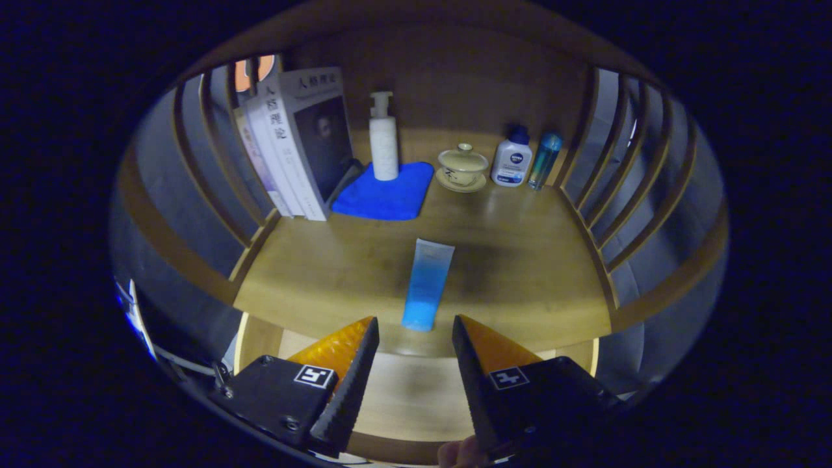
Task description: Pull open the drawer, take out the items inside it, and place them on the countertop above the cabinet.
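Note:
A blue squeeze tube (pixel 426 285) lies flat on the wooden countertop (pixel 520 273), its cap end near the counter's front edge and just ahead of my fingertips. My gripper (pixel 416 325) is open, with nothing between its fingers, and hovers over the pulled-out drawer (pixel 409 396) below the counter. The part of the drawer floor that shows is bare wood.
At the back of the counter stand leaning books (pixel 292 143), a white pump bottle (pixel 383 136) on a blue cloth (pixel 387 192), a lidded tea bowl (pixel 463 168), a white bottle (pixel 512 159) and a teal bottle (pixel 545 159). Slatted wooden rails (pixel 624 182) fence both sides.

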A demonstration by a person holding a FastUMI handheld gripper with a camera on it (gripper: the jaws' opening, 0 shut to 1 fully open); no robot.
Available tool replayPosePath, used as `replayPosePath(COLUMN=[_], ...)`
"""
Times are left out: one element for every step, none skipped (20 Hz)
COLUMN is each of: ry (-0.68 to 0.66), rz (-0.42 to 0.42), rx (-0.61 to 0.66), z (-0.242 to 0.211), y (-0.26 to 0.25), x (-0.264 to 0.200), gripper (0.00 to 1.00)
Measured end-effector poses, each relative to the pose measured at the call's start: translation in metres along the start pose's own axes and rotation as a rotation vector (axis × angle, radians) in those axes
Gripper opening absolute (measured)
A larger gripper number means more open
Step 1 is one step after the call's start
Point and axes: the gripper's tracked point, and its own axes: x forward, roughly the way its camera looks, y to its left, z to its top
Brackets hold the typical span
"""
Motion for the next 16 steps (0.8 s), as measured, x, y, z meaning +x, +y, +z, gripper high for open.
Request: replayPosePath(ry=[-0.02,-0.03,-0.04,-0.054,-0.072,-0.095,-0.119,-0.148,-0.175,-0.201,-0.227,-0.255,-0.289,-0.326,-0.365,-0.404], rz=[0.009,0.009,0.014,0.02,0.02,0.025,0.029,0.042,0.052,0.066,0.072,0.075,0.071,0.061,0.05,0.041], rx=[-0.002,-0.013,-0.022,-0.03,-0.036,-0.045,-0.053,-0.058,-0.058,-0.06,-0.057,-0.054,-0.052,-0.048,-0.046,-0.044], z=[-0.007,-0.017,-0.025,-0.034,-0.041,-0.047,-0.052,-0.06,-0.067,-0.076,-0.084,-0.093,-0.1,-0.106,-0.111,-0.115], y=[0.002,0.001,0.002,0.003,0.004,0.005,0.007,0.01,0.013,0.016,0.018,0.019,0.018,0.017,0.015,0.014], x=[-0.006,-0.015,-0.023,-0.032,-0.039,-0.048,-0.059,-0.068,-0.078,-0.086,-0.095,-0.106,-0.115,-0.123,-0.131,-0.138], gripper=[0.73,0.76,0.8,0.82,0.82,0.82,0.82,0.81,0.82,0.82,0.82,0.82,0.82,0.82,0.82,0.82])
